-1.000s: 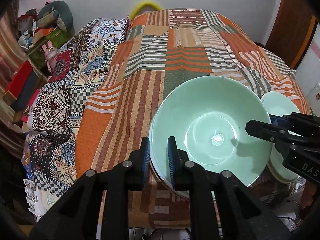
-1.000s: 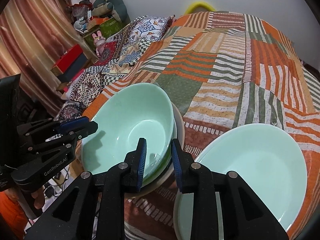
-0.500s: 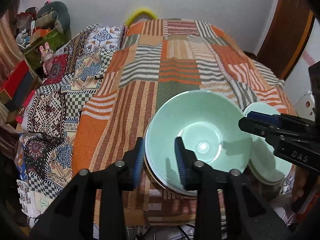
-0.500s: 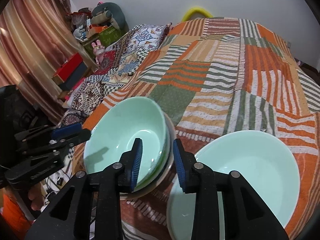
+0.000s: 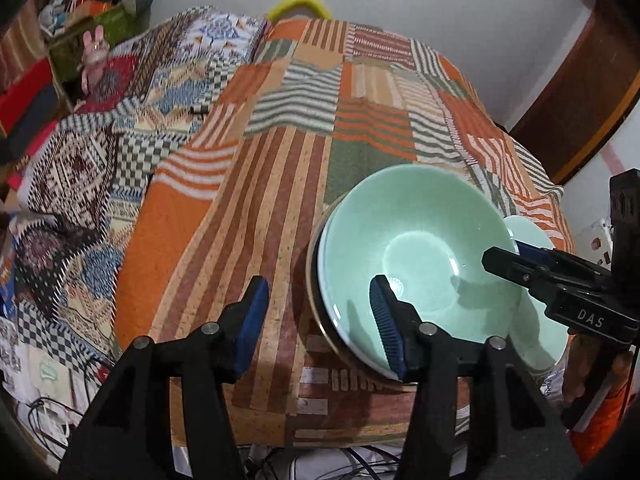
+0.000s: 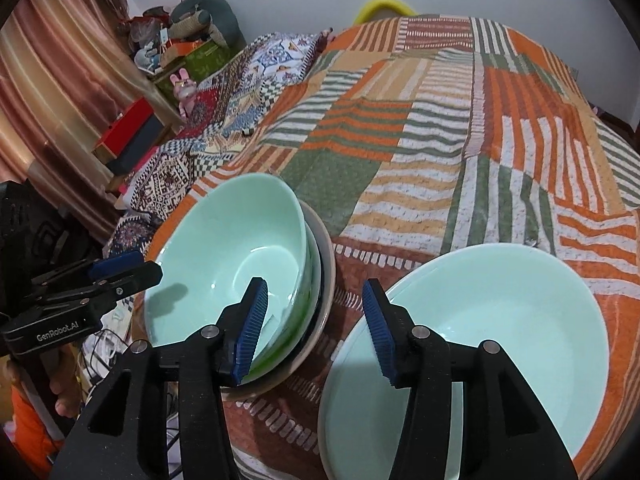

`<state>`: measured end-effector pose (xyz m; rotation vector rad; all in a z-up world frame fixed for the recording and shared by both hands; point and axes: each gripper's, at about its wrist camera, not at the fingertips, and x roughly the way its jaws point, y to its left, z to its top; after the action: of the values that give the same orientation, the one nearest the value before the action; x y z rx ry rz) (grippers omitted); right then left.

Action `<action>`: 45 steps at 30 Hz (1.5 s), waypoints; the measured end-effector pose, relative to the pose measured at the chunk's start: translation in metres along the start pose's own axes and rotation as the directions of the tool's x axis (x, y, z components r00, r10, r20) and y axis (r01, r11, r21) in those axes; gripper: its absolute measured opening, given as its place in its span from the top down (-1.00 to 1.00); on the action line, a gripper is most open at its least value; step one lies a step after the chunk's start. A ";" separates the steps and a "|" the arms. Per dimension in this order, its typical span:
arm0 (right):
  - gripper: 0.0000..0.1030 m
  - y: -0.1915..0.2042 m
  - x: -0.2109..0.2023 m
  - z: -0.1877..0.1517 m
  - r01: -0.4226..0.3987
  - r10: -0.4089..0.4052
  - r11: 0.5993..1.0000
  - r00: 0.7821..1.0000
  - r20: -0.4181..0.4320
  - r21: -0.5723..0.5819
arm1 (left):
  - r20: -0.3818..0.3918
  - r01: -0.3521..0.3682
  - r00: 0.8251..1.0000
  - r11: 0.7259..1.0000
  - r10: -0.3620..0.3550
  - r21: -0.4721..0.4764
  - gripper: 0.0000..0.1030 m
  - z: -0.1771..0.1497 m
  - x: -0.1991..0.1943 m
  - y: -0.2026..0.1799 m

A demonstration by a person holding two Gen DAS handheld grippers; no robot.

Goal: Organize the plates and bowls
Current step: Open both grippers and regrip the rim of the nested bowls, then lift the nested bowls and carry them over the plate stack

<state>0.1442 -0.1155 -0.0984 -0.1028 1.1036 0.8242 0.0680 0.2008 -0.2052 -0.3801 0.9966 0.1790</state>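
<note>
A pale green bowl (image 5: 416, 248) (image 6: 228, 248) sits on top of a stack with a green dish and a beige plate (image 6: 326, 276) at the bed's near edge. My left gripper (image 5: 318, 320) (image 6: 136, 270) straddles the stack's left rim, one finger (image 5: 386, 328) over the bowl's inside and the other outside. Its jaws are opening and the pads are clear of the rim. My right gripper (image 6: 316, 320) (image 5: 508, 256) straddles the right rim in the same way, jaws opening, pads off it. A second pale green bowl (image 6: 500, 320) (image 5: 540, 320) lies to the right.
The dishes rest on a striped orange and green patchwork bedspread (image 6: 460, 128) that runs far back to a white wall. A patterned blanket (image 5: 80, 168) hangs off the left side. Boxes and soft toys (image 6: 176, 52) crowd the far left corner. Cables lie on the floor below the near edge.
Both grippers were shut on the top bowl's rim, one at each side; their jaws have spread and let go. The left gripper has drawn back, so the stack sits further right in its view.
</note>
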 end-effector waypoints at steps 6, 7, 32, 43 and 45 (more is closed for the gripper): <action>0.11 -0.002 0.009 0.000 -0.008 0.009 1.000 1.000 -0.025 0.012 | -0.040 0.031 0.999 0.999 -0.031 -0.010 -0.02 -0.003 0.016 0.001; 0.11 -0.002 0.010 0.000 -0.012 0.013 1.000 1.000 -0.029 0.013 | -0.045 0.033 0.998 0.999 -0.034 -0.013 -0.02 -0.003 0.018 0.002; 0.38 0.006 0.024 -0.004 -0.010 0.010 1.000 0.998 -0.064 -0.003 | -0.097 0.056 0.994 0.998 -0.059 -0.027 0.36 -0.006 0.037 -0.008; 0.41 0.007 0.013 -0.003 0.001 0.000 0.999 0.999 -0.044 0.036 | -0.074 0.025 0.997 1.000 -0.025 -0.001 0.36 -0.006 0.024 -0.020; 0.41 0.008 0.008 -0.003 -0.003 0.004 0.999 0.999 -0.032 0.035 | -0.063 0.027 0.998 1.000 -0.027 -0.006 0.36 -0.005 0.020 -0.021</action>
<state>0.1387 -0.1063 -0.1039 -0.0851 1.1480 0.8082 0.0808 0.1793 -0.2197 -0.4061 1.0533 0.1464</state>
